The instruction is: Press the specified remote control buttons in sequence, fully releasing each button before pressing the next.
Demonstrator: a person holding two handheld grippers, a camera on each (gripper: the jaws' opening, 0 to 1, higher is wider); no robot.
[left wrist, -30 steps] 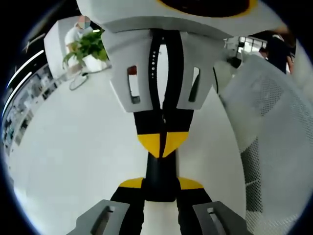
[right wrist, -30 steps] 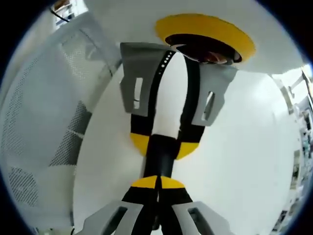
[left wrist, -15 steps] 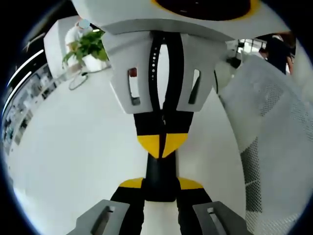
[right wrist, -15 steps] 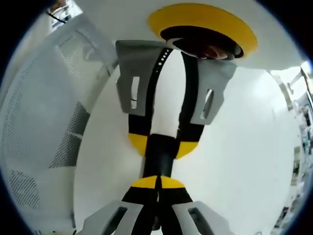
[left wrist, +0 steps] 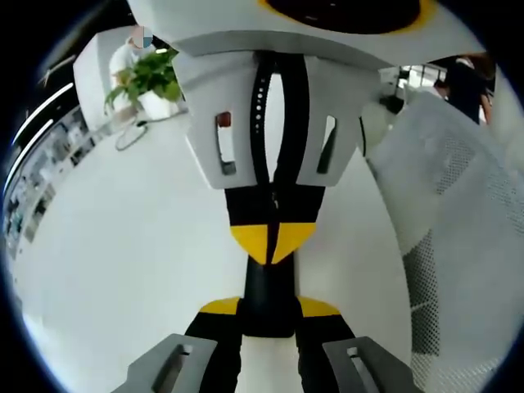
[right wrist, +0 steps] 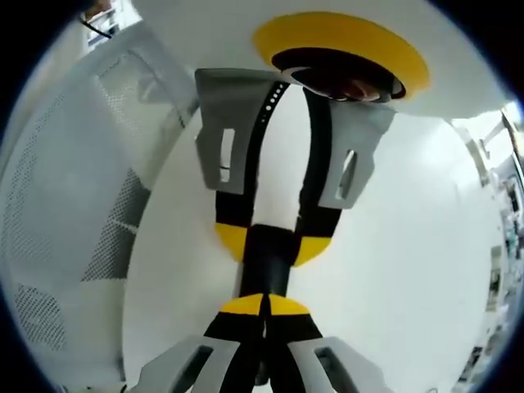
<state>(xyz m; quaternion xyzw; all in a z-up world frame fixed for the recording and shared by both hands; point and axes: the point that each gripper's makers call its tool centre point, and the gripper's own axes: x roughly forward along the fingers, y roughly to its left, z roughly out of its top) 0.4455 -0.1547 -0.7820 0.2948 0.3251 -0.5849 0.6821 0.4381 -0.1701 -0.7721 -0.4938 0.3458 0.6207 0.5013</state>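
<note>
The left gripper (left wrist: 268, 306) rises from 6 o'clock in the left gripper view, its 2 yellow-tipped jaws clamped on either side of a slim black remote control (left wrist: 268, 282), which stands between them at the centre of the view. The right gripper (left wrist: 273, 243) comes down from 12 o'clock with its jaws pressed together, and its yellow tips meet the remote's near end. Whether a button is pushed in cannot be told.

In the right gripper view, the right gripper (right wrist: 264, 305) sits at 6 o'clock with its 2 jaws closed tip to tip. The tips touch the remote (right wrist: 267, 264), which the left gripper (right wrist: 273, 243) holds from 12 o'clock.

Below both tongs lies a white table (left wrist: 123, 246). A potted plant (left wrist: 147, 75) stands at 10 o'clock in the left gripper view, and a white mesh chair back (left wrist: 458, 213) curves at 3 o'clock.
</note>
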